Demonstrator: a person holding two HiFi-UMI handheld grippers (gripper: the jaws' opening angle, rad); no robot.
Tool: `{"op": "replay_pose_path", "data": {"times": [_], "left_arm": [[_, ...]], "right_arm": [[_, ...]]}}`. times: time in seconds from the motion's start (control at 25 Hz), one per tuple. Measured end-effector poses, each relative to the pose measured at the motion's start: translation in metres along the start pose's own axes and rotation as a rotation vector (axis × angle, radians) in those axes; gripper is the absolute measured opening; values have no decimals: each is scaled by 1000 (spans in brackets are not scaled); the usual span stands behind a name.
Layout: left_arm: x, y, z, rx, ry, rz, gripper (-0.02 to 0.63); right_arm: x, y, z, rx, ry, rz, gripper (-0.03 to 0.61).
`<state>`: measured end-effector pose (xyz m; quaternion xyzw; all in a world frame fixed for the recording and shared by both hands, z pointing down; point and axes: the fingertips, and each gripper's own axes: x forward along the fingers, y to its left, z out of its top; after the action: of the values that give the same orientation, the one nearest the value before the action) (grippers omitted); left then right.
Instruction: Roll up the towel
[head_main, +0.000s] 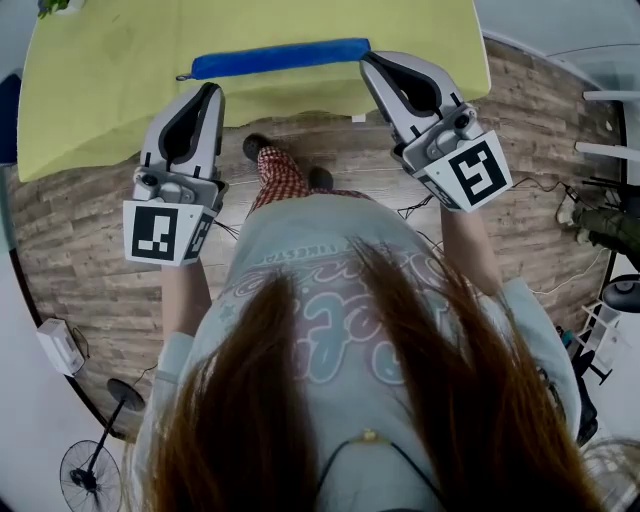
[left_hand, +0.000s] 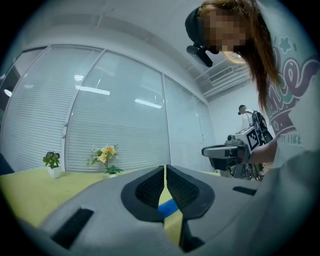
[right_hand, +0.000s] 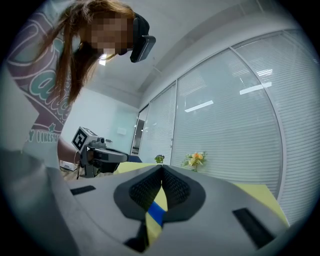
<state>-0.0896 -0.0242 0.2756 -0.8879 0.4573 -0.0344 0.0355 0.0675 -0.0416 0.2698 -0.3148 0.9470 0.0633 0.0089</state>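
Blue cloth towel, folded into a long narrow strip, lies flat on the yellow-green tabletop, close along the edge nearest the person. In the head view the grey and white left gripper points at the table just beside the strip's left end, and the matching right gripper sits at its right end. From here I cannot tell whether either tip touches the cloth. Below both lies a wood-plank floor.

In the left gripper view the left gripper has its two black textured pads pressed together at the tips, with nothing caught between them. A patch of the towel shows through the gap lower down, on the tabletop beyond. The right gripper is held level off to the right. White window blinds fill the background, with potted orange and yellow flowers in front of them.

In the right gripper view the right gripper is likewise fully closed and empty, pad against pad. The towel again shows through the lower gap. The left gripper is at the left, and the flowers stand further back.
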Motion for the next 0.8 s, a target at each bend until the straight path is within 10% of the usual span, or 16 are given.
{"op": "replay_pose_path", "data": {"times": [0.8], "left_arm": [[-2, 3, 2, -1, -20, -6, 21]], "right_arm": [[12, 19, 7, -61, -5, 50, 5]]}}
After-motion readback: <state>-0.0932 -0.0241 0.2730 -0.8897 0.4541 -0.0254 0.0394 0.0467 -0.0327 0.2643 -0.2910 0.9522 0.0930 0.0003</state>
